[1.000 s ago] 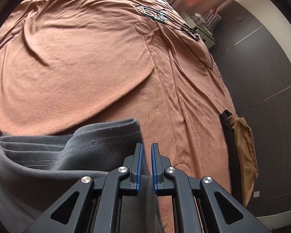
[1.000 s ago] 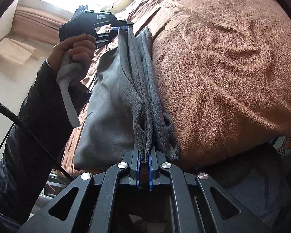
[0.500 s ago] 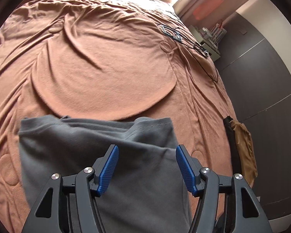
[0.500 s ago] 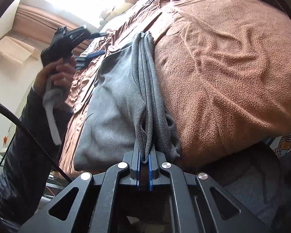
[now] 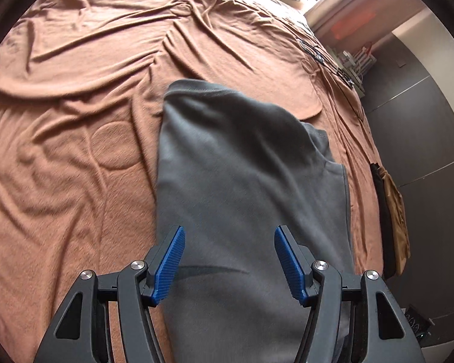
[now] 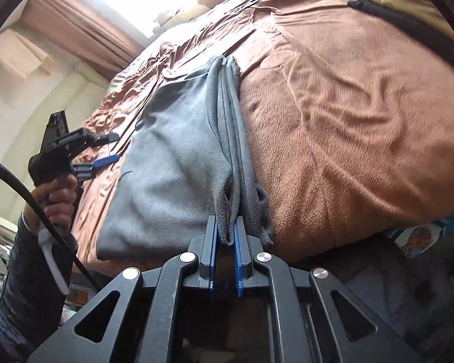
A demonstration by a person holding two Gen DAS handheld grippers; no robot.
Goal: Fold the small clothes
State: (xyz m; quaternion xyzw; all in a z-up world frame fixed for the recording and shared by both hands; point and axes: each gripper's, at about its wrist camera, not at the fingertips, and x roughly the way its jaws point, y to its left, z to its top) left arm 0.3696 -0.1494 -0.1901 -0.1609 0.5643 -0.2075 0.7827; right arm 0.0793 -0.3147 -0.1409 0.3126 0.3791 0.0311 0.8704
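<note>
A folded grey garment (image 5: 245, 187) lies on the brown bedspread (image 5: 75, 139). My left gripper (image 5: 228, 260) is open and empty, hovering just above the garment's near end. In the right wrist view the left gripper (image 6: 106, 151) hangs to the left of the garment (image 6: 172, 163), apart from it. My right gripper (image 6: 226, 236) has its jaws slightly parted, with the garment's bunched folded edge (image 6: 230, 211) still lying between the blue pads at the bed's near edge.
A black and a tan cloth (image 5: 390, 211) hang at the bed's right edge beside dark cabinet doors (image 5: 423, 121). Cables (image 5: 327, 60) and a rack lie at the far right corner. Pillows (image 6: 202, 0) and a curtain are at the bed's far end.
My left gripper let go of the garment, opened wide and drew back away from it. The garment now lies flat. My right gripper's jaws have loosened a little.
</note>
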